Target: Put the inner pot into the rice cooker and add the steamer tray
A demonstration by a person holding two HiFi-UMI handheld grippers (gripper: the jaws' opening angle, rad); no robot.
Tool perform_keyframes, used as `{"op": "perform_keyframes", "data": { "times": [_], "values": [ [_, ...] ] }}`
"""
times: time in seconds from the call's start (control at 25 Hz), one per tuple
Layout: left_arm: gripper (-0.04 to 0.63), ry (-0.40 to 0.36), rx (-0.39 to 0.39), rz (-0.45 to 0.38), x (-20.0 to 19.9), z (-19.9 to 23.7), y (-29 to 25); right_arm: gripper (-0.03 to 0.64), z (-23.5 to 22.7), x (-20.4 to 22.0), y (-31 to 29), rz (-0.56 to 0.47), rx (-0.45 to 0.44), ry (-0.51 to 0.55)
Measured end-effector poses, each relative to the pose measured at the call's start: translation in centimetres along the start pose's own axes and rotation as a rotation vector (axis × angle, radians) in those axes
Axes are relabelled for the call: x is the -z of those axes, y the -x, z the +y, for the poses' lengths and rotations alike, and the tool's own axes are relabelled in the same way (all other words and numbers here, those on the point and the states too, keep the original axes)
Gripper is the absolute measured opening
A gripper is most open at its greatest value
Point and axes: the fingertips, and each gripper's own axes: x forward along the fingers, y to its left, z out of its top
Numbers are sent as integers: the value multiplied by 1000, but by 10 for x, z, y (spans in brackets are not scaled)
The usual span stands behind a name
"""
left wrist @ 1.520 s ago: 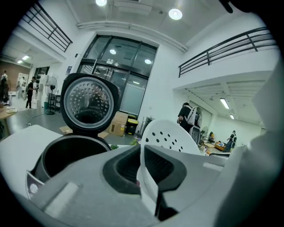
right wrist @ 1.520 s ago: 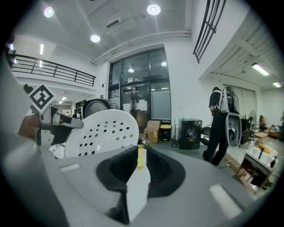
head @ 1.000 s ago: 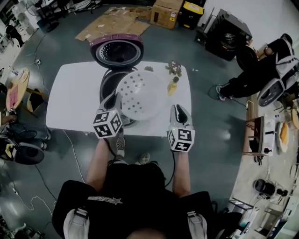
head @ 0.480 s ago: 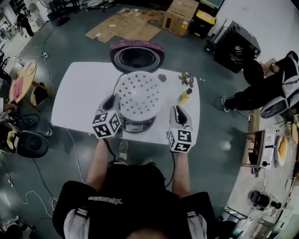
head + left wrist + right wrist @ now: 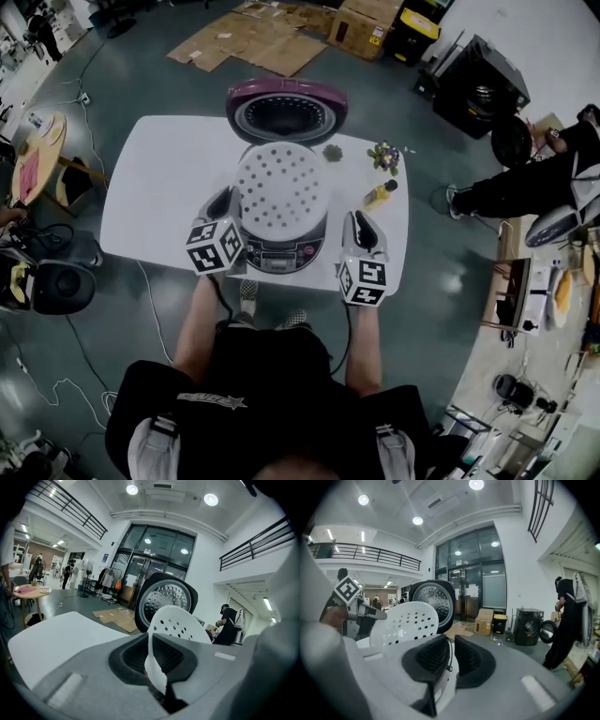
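The white perforated steamer tray (image 5: 281, 187) hangs flat over the rice cooker's body (image 5: 281, 253) and covers its opening; the inner pot is hidden under it. The cooker's purple lid (image 5: 286, 108) stands open behind. My left gripper (image 5: 225, 202) is shut on the tray's left rim, and the left gripper view shows the tray (image 5: 180, 623) pinched between the pads of that gripper (image 5: 157, 667). My right gripper (image 5: 356, 223) is closed on the tray's right edge. In the right gripper view the tray (image 5: 405, 623) runs left from that gripper (image 5: 451, 660).
The cooker stands on a white table (image 5: 159, 187). A yellow bottle (image 5: 378, 194), a small flower bunch (image 5: 387, 155) and a small green item (image 5: 332, 152) lie right of the cooker. A person (image 5: 525, 178) sits off to the right, and cardboard (image 5: 253, 42) lies on the floor behind.
Both grippers have carried the tray leftwards, from over the table beside the cooker to directly over the cooker's body. Both grips look unchanged.
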Motion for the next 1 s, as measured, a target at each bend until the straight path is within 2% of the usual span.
{"op": "perform_keyframes", "data": {
  "times": [0.64,1.0],
  "values": [
    [31,2,-4,156,49,12,-54,63,-23,33,-25,92,58,-38],
    [31,7,-42,269,69,24,-71,63,-29,43,-42,121,62,-54]
  ]
}}
